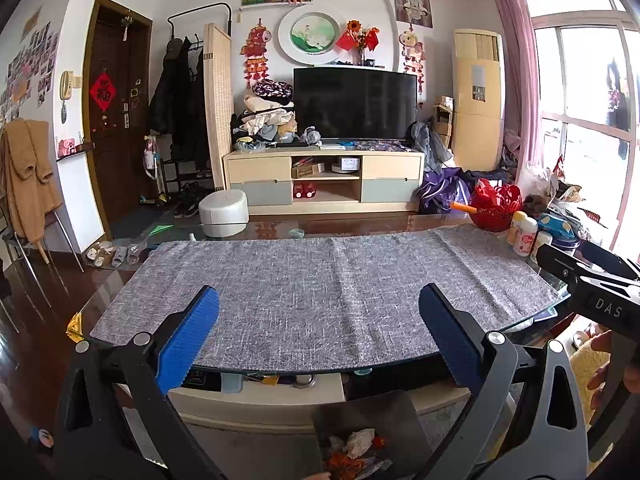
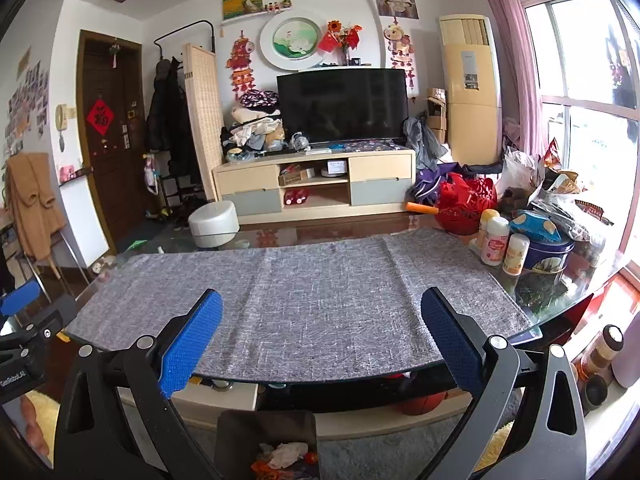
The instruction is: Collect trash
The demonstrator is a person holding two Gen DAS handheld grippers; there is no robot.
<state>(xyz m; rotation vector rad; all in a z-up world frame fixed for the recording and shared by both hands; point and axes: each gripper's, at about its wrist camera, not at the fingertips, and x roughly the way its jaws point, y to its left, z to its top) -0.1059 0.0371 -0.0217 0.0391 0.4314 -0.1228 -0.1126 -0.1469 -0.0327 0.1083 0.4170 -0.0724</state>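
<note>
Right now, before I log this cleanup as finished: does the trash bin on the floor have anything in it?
Yes, partly filled. The trash bin holds crumpled white paper and orange-red scraps; its upper walls are bare.

The cloth (image 1: 320,280) on the table is mottled grey with a woven fleck. Both grippers carry blue ribbed pads (image 1: 188,336) on black arms. The bin (image 2: 266,440) is dark grey, holding white tissue (image 2: 286,452) and orange scraps (image 1: 340,460). A red lattice basket (image 2: 466,204) stands beside white bottles (image 2: 496,242) with pink labels and a dark blue tin (image 2: 548,252).
</note>
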